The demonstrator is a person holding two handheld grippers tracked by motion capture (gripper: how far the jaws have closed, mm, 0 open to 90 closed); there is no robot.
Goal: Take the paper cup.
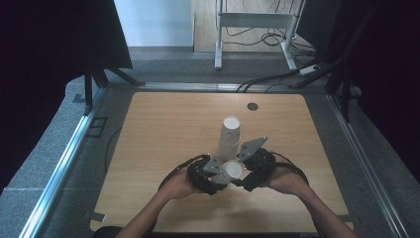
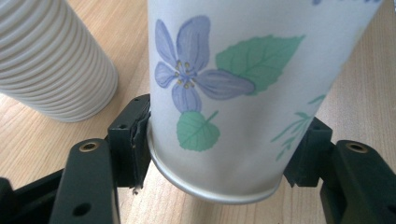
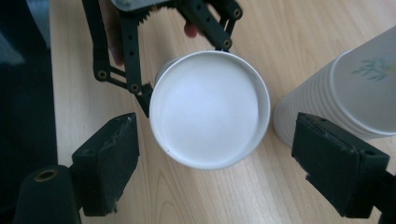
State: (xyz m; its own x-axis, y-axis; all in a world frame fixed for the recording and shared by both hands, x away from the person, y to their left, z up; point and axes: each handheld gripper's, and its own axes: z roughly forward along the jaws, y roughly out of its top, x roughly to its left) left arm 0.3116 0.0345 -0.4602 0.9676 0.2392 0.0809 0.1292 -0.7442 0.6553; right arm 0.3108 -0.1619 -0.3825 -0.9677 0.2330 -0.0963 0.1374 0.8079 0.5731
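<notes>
White paper cup with a blue flower and green leaf print (image 2: 233,98), clamped near its base by the left gripper (image 2: 217,154), just in front of the tall stack of ribbed white paper cups (image 1: 229,136) on the wooden table (image 1: 158,148). Right gripper (image 3: 215,163) just beside the stack, jaws spread wide of the cup's rim, pads clear of it. Light, thin-walled, easily crushed; best gripped low, near the stiffer base ring, with gentle pressure.
</notes>
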